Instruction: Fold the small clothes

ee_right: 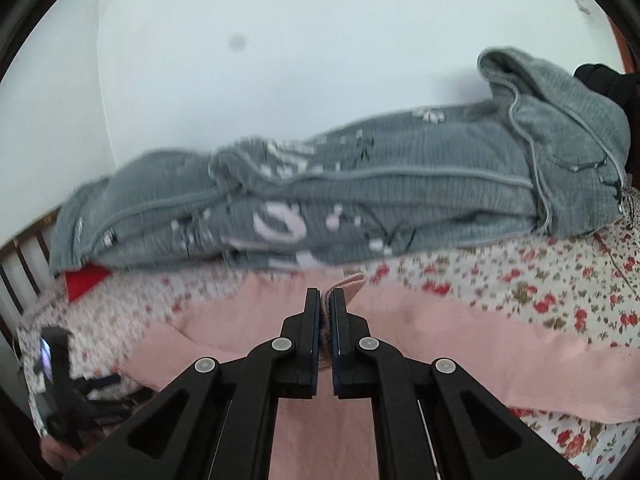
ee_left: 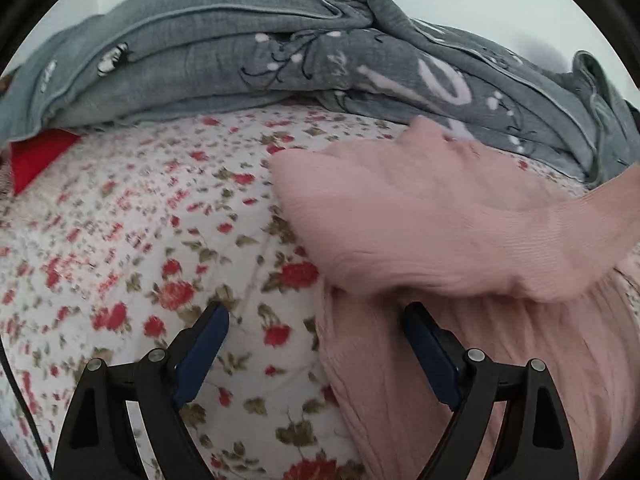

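Observation:
A pink ribbed garment (ee_left: 460, 240) lies on the floral bedsheet (ee_left: 140, 220), at the right of the left wrist view. A part of it is lifted and stretches off to the right. My left gripper (ee_left: 316, 320) is open and empty, low over the sheet at the garment's left edge; its right finger is over the pink cloth. My right gripper (ee_right: 326, 300) is shut on a fold of the pink garment (ee_right: 460, 340) and holds it above the rest of the cloth.
A crumpled grey quilt (ee_left: 280, 52) with white print lies along the back of the bed against the white wall; it also shows in the right wrist view (ee_right: 360, 200). A red item (ee_left: 36, 160) peeks out under it. The left gripper (ee_right: 60, 392) shows at far left.

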A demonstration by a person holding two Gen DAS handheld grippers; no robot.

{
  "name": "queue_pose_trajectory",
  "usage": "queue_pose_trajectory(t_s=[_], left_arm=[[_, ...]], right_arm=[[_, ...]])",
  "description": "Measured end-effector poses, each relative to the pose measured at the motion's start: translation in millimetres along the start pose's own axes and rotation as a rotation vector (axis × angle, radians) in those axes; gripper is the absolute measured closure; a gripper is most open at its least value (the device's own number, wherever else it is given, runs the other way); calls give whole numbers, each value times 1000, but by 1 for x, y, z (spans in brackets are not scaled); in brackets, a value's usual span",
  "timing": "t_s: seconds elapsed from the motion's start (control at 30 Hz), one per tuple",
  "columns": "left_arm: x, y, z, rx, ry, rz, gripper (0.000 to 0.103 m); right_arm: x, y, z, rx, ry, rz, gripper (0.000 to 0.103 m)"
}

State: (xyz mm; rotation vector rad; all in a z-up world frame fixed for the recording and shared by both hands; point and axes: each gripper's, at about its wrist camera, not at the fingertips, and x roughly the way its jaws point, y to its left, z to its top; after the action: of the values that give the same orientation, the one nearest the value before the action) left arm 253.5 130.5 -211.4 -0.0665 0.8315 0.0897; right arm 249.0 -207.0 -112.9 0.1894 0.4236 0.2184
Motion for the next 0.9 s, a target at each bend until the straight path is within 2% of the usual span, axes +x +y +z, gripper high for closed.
queue_pose_trajectory(t_s=[0.07,0.13,0.3,0.4,0.53,0.63,0.67,0.7,0.73,0.77,0.9], left_arm=[[-4,8,4,-50,-37,35,14],[-4,17,9,-99,-53,27,14],[10,36,13,-198,2,-38,12],[10,33,13,-183,5,-32,14],[13,20,12,-134,12,-43,14],[11,18,14,-142,2,-89,14],[12,18,14,-146,2,-90,14],[11,18,14,-150,2,-90,14],[11,19,14,-154,3,-92,14],[11,19,13,-159,2,-96,14],[11,21,13,-170,3,-104,14]], right_arm=[[-7,-1,10,-3,-42,-3,98],[-11,-6,13,2,-60,-17,98],[3,-46,3,79,-2,-88,99],[5,-66,-7,118,7,-145,103],[-7,-72,-5,117,-26,-120,103],[8,-63,-13,40,69,-104,101],[15,-61,-20,25,116,-99,96],[21,-60,-26,22,157,-87,76],[25,-59,-31,20,186,-80,63],[30,-57,-36,11,217,-82,45],[39,-56,-48,-45,275,-185,43]])
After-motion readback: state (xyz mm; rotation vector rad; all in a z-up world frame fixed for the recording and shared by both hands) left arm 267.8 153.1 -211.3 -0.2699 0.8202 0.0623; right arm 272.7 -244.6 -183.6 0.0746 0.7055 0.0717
